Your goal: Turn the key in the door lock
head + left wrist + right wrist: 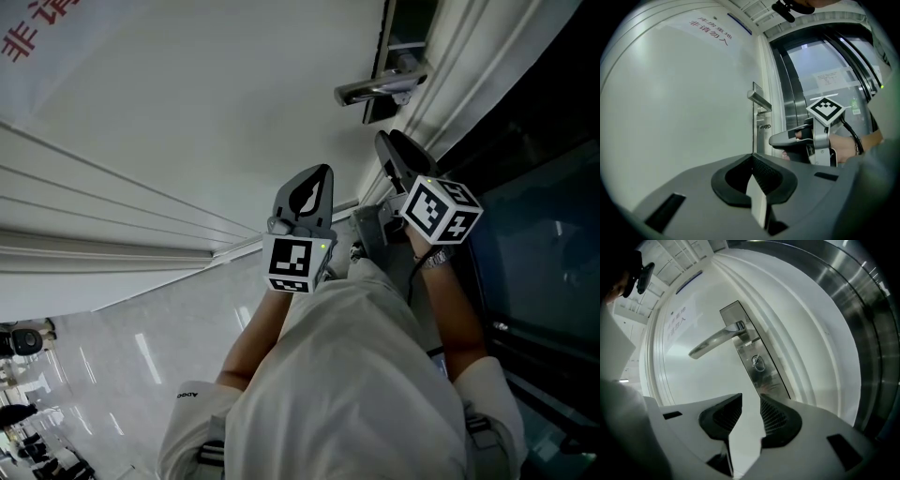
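While its two dark jaws stand apart with nothing between them, the right tool [751,398] points at the lock plate [769,380] and is clear of it. The key [758,363] sits in that plate's keyhole, just beyond the gap of the jaws. The door handle [717,340] juts from the plate above the key, and no tool touches it. The left tool [752,157] has its jaws closed together and holds nothing. It is farther back from the lock plate than the right tool and aims at the white door [675,108] to the handle's side of the plate. On that door, well apart from the lock plate and higher up, is a sign [708,32] in red characters.
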A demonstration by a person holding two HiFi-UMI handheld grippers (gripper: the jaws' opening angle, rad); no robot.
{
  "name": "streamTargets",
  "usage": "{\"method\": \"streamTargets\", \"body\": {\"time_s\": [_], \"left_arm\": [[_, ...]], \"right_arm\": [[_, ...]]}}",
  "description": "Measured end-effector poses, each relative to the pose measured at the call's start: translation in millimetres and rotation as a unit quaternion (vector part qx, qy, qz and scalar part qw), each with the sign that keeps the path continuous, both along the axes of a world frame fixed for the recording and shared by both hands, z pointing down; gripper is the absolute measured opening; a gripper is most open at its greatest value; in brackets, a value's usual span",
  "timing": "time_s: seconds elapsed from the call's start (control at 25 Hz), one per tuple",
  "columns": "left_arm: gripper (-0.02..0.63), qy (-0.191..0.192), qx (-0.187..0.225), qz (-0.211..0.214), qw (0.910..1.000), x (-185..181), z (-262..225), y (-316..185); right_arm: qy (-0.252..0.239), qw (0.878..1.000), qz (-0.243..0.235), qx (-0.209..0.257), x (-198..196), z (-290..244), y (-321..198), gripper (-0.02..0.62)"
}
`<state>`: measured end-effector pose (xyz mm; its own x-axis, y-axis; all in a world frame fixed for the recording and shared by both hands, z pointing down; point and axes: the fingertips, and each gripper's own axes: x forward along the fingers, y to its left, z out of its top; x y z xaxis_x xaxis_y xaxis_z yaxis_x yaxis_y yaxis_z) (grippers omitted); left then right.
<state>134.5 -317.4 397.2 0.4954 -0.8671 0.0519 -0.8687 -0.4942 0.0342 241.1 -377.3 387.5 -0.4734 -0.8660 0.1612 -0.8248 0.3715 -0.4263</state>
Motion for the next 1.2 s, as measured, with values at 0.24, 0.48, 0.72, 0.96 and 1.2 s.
{"method": "streamTargets", "body": {"time_s": [0.24, 0.48, 0.72, 0.96, 1.2], "left_arm": [[0.008, 0.002, 0.0, -0.007, 1.0, -5.0, 1.0, 2.3], [0.008, 0.006, -0.001, -0.038, 0.9993, -24.9, 4.6, 8.4], [0.009, 0.005, -0.01, -0.081, 0.9967, -66.3, 11.8, 8.9], [0.009, 0.005, -0.016, -0.139, 0.9902, -109.1, 21.2, 15.7], [0.008, 0.006, -0.013, -0.206, 0.9784, -148.2, 20.8, 33.2]], "right_arm": [[0.02, 1.0, 0.005, 0.014, -2.8, 10.4, 13.4, 0.054], [0.041, 0.998, -0.038, 0.034, -30.2, 17.5, 28.0, 0.002], [0.04, 0.99, -0.115, 0.07, -89.7, 14.5, 34.6, 0.002], [0.039, 0.973, -0.203, 0.102, -148.1, 16.7, 46.2, 0.003], [0.038, 0.956, -0.273, 0.104, -194.6, 18.2, 63.7, 0.003]]}}
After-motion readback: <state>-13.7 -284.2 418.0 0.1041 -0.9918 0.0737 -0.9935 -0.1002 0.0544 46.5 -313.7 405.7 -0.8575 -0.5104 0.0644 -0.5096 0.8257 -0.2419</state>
